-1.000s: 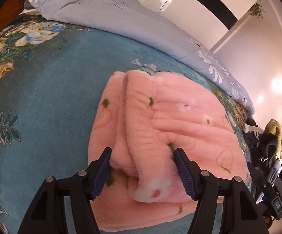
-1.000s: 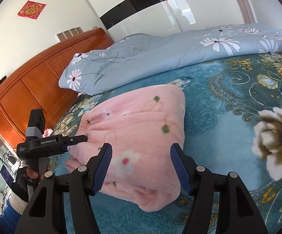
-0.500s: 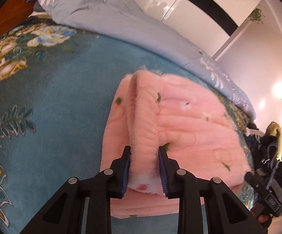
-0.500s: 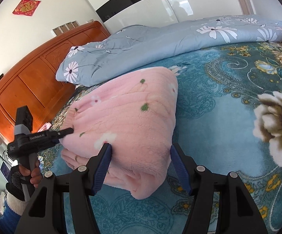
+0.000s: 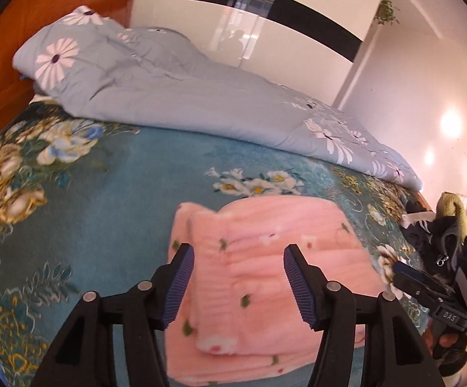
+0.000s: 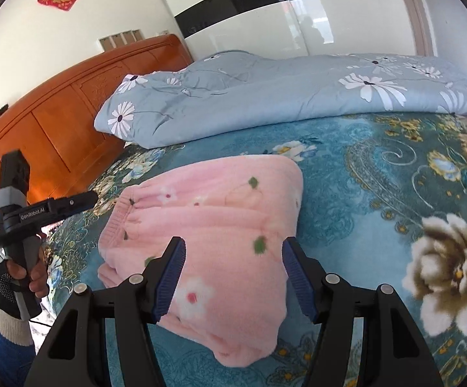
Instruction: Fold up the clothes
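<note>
Pink fleece garment [image 5: 275, 277], folded in a thick stack on the teal bedspread [image 5: 130, 174], runs near to far between both spread, empty tongs: left gripper [image 5: 238, 282] and right gripper [image 6: 233, 277] equally close.

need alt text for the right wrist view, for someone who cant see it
A folded pink fleece garment lies on a teal floral bedspread, with the open right tool just above its near edge, holding nothing. At the left, a gloved hand holds the left tool. Behind lie a blue daisy-print duvet and an orange wooden headboard.
</note>
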Motion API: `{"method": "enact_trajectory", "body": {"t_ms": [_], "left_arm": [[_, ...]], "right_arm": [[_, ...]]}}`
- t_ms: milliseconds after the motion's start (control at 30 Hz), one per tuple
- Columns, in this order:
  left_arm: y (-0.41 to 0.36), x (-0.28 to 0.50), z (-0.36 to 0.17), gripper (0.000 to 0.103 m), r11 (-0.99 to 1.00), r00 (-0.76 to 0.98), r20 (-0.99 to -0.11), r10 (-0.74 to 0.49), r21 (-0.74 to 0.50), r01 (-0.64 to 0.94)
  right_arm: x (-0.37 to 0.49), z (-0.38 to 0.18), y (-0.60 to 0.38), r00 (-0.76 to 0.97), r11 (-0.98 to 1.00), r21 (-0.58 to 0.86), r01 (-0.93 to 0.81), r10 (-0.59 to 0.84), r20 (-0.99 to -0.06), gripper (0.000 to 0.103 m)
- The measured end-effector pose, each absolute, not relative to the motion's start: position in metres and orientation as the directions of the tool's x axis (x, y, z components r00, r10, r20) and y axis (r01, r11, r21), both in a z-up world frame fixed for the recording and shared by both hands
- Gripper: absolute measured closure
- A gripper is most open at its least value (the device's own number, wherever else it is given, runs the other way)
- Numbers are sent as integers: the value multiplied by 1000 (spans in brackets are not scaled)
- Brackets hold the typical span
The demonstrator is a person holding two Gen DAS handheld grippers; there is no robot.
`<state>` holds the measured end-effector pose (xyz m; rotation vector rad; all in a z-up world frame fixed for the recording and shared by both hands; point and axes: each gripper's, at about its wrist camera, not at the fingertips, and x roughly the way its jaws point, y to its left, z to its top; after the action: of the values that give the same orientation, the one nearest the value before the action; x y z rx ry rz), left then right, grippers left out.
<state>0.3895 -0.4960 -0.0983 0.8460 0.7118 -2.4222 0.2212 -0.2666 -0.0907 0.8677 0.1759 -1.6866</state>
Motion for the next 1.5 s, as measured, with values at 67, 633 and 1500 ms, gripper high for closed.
{"method": "enact_trajectory", "body": {"t_ms": [67, 633, 1500], "left_arm": [[-501, 368, -105, 38, -763, -679, -699, -224, -308, 568], [-498, 369, -138, 38, -715, -657, -739, -150, -377, 588], [-506, 432, -159, 2, -593, -656, -730, -190, -447, 669]], "right_arm": [[218, -84, -287, -36, -290, 295, 910, -766, -642, 39], [209, -116, -309, 81, -252, 358, 899, -708, -701, 39], [202, -138, -235, 101, -279, 531, 800, -810, -577, 25]]}}
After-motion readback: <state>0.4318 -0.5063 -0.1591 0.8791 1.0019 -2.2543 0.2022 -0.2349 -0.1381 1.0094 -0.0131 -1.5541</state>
